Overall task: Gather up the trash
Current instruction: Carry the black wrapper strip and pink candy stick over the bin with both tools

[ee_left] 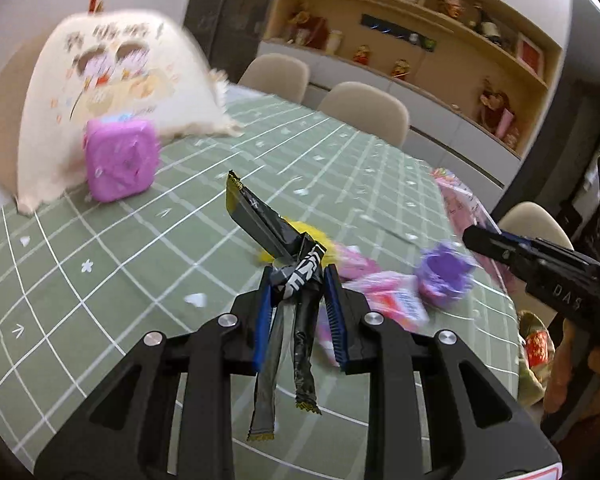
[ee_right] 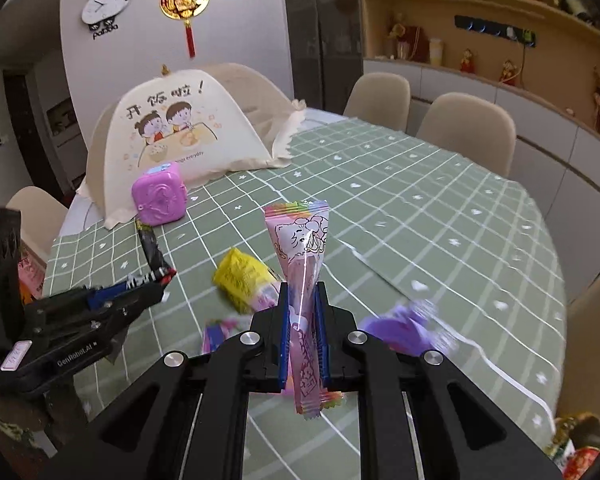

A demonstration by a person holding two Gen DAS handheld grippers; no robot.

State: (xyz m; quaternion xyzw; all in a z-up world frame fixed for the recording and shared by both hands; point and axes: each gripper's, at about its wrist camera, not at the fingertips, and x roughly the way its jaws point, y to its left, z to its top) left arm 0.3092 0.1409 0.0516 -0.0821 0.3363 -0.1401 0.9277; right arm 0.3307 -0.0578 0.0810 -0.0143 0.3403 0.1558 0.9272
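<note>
Left gripper is pinching a long, crinkled black foil wrapper with yellow serrated ends; the wrapper is folded at the blue ribbed pads, one stiff end sticking up and far, two limp tails hanging near. It is held clear above the table.

Right gripper is pressing its blue pads together on a slim pink glossy plastic sachet printed with a line-drawn cartoon; the flared rainbow-edged top is standing upright, the crimped bottom is poking out below the fingers.

Loose pieces are lying on the sage-green checked tablecloth near both grippers: a crumpled yellow packet just left of the sachet, a blurred pink-and-white wrapper nearer, and a ruffled purple paper cup to the right, its shape smeared by motion.

Farther left, a smooth, rounded magenta plastic cube box is sitting against a cream fabric dome food cover with a cartoon print and frilled hem. Beige padded chairs are lining the far right edge of the table.
</note>
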